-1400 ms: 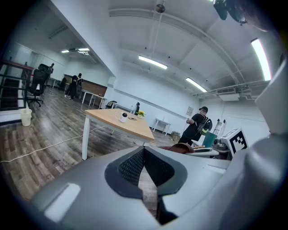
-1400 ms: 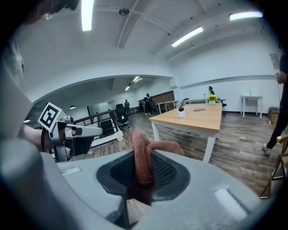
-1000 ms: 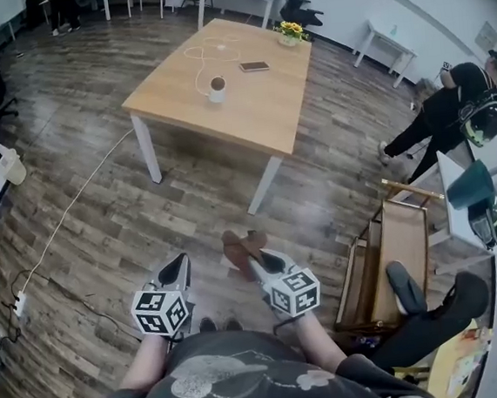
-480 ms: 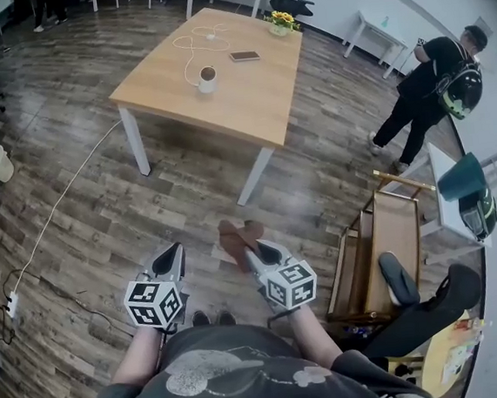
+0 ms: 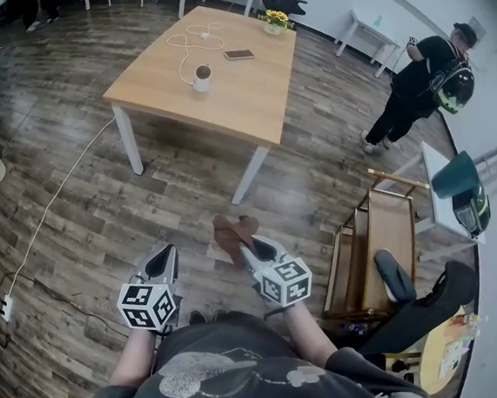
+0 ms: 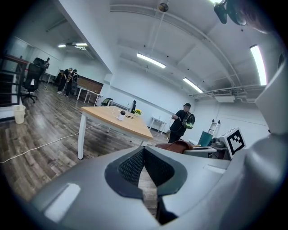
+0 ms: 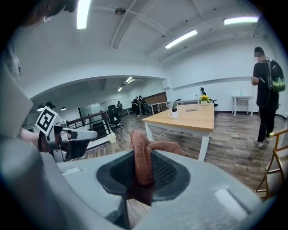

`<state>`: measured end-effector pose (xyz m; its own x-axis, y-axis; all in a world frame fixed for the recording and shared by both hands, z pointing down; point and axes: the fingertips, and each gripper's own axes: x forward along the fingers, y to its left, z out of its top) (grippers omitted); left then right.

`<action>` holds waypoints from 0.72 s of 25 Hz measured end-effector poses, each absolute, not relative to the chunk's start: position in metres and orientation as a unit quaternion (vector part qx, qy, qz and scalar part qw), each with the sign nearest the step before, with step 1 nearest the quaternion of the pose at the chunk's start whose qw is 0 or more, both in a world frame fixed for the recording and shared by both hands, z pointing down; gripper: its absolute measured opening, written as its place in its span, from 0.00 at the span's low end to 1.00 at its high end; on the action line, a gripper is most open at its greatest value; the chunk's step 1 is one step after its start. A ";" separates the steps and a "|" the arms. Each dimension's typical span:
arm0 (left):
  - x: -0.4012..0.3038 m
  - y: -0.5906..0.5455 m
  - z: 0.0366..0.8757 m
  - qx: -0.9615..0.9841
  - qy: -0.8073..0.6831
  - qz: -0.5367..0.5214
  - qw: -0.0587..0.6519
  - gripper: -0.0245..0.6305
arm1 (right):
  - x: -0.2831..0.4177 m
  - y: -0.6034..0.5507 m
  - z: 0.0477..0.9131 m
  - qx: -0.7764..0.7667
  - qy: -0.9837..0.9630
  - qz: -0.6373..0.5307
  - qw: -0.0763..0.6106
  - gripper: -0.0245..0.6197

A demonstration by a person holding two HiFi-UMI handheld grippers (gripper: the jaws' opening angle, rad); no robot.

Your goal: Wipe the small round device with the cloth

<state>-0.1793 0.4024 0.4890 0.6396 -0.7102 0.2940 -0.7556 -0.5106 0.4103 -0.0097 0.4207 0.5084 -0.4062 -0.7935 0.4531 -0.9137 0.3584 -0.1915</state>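
The small round device (image 5: pixel 203 77) is white and stands on the wooden table (image 5: pixel 248 106) several steps ahead of me; it also shows small in the left gripper view (image 6: pixel 121 115) and the right gripper view (image 7: pixel 174 112). My right gripper (image 5: pixel 250 248) is held low in front of my body, shut on a brown cloth (image 5: pixel 233 234). The cloth (image 7: pixel 142 155) stands up between the pads and flops to the right. Beside it, my left gripper (image 5: pixel 162 261) is shut with nothing in it (image 6: pixel 144 152). Both grippers are far from the table.
A white cable (image 5: pixel 183 44), a phone (image 5: pixel 240 54) and a flower pot (image 5: pixel 275 21) are on the table. A cord (image 5: pixel 53 208) runs across the floor at left. A person in black (image 5: pixel 413 90) stands at right. A wooden rack (image 5: pixel 371 247) is near my right.
The view has shifted slightly relative to the table. The person in black has moved farther off at right. Both grippers keep their pose, the cloth still held in the right one.
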 end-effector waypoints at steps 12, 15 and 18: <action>-0.193 0.383 0.508 0.857 -0.433 0.056 0.273 0.07 | 0.004 0.384 0.514 0.541 -0.802 0.208 0.145 0.15; -0.191 0.362 0.509 0.853 -0.443 0.052 0.272 0.07 | 0.010 0.359 0.519 0.537 -0.805 0.208 0.142 0.15; -0.181 0.338 0.508 0.851 -0.449 0.052 0.267 0.07 | 0.017 0.327 0.517 0.528 -0.813 0.204 0.133 0.15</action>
